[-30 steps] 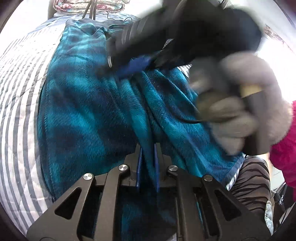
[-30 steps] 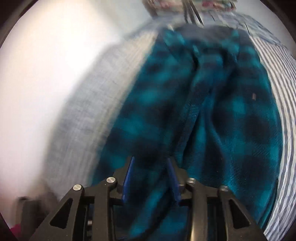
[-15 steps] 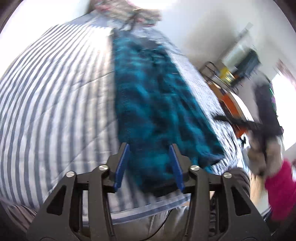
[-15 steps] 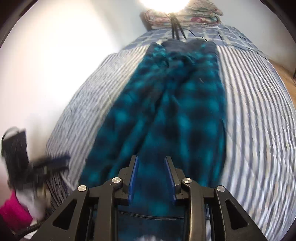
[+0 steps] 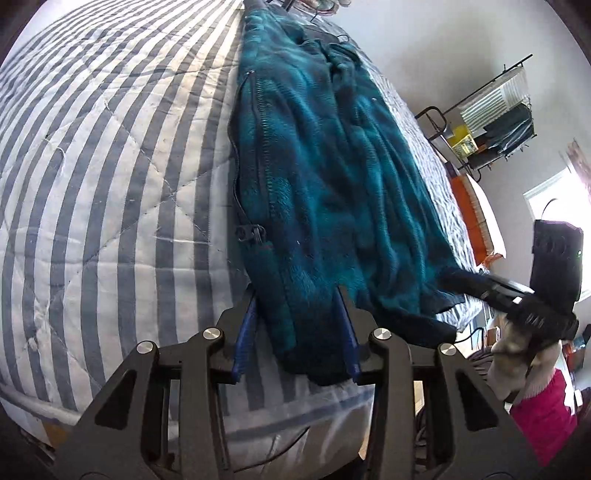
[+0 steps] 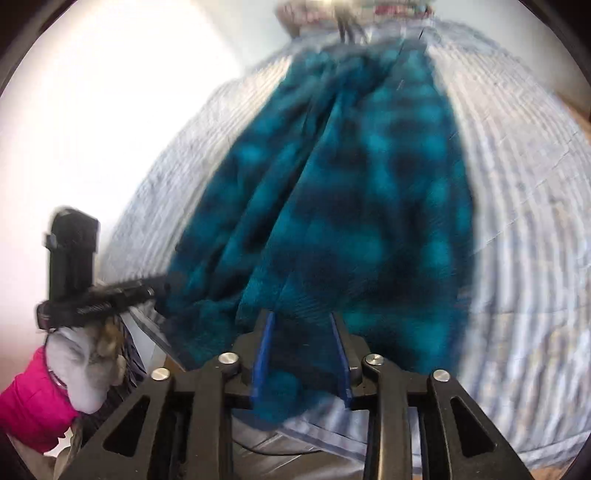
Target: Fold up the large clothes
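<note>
Teal and black plaid fleece trousers [image 5: 332, 177] lie lengthwise on the striped bed [image 5: 110, 166], with the hems at the near edge. My left gripper [image 5: 295, 295] hovers over the near left hem; its jaws are closing with the cloth between them, and bed shows beside the left pad [image 5: 245, 332]. My right gripper [image 6: 301, 315] is over the other hem of the trousers [image 6: 351, 192]; its jaws are opening around the cloth. Each view shows the other gripper at the side: the right gripper [image 5: 458, 280] and the left gripper [image 6: 162, 288].
A clothes rack [image 5: 495, 110] and an orange item [image 5: 469, 206] stand beyond the bed's right side. Folded floral bedding [image 6: 351, 7] lies at the far end. A grey-gloved hand with a pink sleeve [image 6: 33, 406] holds the left gripper. A white wall [image 6: 110, 110] is close.
Both grippers have drawn apart from the middle of the trousers to the near hems. The left let go of a fold; both sets of jaws stand wider.
</note>
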Demonstrator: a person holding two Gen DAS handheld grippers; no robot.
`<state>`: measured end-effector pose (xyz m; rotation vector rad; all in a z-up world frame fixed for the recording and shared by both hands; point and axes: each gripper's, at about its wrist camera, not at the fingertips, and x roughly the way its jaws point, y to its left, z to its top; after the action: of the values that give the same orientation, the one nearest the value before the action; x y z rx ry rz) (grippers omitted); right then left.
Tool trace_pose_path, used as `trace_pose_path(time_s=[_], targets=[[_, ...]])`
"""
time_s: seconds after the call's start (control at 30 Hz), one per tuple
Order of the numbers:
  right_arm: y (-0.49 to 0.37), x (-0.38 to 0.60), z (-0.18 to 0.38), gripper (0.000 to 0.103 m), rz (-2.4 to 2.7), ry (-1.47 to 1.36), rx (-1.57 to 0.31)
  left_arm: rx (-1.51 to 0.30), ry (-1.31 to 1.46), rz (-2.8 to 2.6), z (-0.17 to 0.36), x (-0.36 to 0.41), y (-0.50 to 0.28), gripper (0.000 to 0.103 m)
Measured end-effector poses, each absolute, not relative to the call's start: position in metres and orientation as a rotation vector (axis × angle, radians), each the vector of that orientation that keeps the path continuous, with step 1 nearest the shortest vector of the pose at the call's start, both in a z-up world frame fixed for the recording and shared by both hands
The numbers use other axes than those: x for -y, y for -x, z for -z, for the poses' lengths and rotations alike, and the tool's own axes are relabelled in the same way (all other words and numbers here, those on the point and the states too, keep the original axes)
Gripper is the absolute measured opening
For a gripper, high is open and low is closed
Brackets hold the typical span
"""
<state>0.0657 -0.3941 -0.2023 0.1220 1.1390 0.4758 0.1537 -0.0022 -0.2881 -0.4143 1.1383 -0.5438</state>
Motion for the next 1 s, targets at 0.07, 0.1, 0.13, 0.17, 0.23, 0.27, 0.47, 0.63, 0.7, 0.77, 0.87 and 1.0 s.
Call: trace_pose_path(time_s=[0.07,0.1,0.13,0.17,0.23,0.27,0.47,0.63,0.7,0.77,0.87,1.0], targets=[[-0.063,0.416,0.193,0.06,-0.417,-0.121,-1.097,-1.154,0.446,0.546,0.291,0.0,-0.154,0.039],[-0.061,0.425,0.192,0.061,-0.395,-0.122,-1.092,-1.168,0.471,0.546,0.294,-0.002,-0.153,0.039],[-0.063,0.437,0.196,0.061,-0.366,-0.131,-1.106,-1.177,0.495,0.551,0.296,-0.006,-0.149,0.039],[-0.067,0.443,0.2,0.061,-0.35,-0.139,-1.12,-1.182,0.506,0.553,0.298,-0.008,-0.147,0.039],[-0.073,0.453,0.217,0.061,-0.339,-0.164,-1.16,-1.179,0.503,0.562,0.298,-0.007,-0.143,0.039],[-0.074,0.455,0.226,0.061,-0.346,-0.188,-1.185,-1.179,0.491,0.569,0.297,-0.005,-0.142,0.039],[-0.077,0.445,0.257,0.03,-0.429,-0.278,-1.24,-1.181,0.494,0.585,0.295,0.002,-0.142,0.022],[-0.069,0.47,0.234,0.013,-0.508,-0.419,-1.187,-1.12,0.556,0.607,0.268,-0.004,-0.134,0.018],[-0.066,0.48,0.229,0.013,-0.497,-0.44,-1.172,-1.106,0.539,0.615,0.265,-0.001,-0.131,0.018],[-0.065,0.485,0.239,0.013,-0.485,-0.463,-1.186,-1.123,0.495,0.607,0.271,0.007,-0.134,0.018],[-0.063,0.48,0.259,0.027,-0.459,-0.44,-1.235,-1.158,0.461,0.574,0.286,0.012,-0.139,0.027],[-0.065,0.473,0.267,0.04,-0.489,-0.47,-1.249,-1.18,0.478,0.594,0.293,0.014,-0.139,0.032]])
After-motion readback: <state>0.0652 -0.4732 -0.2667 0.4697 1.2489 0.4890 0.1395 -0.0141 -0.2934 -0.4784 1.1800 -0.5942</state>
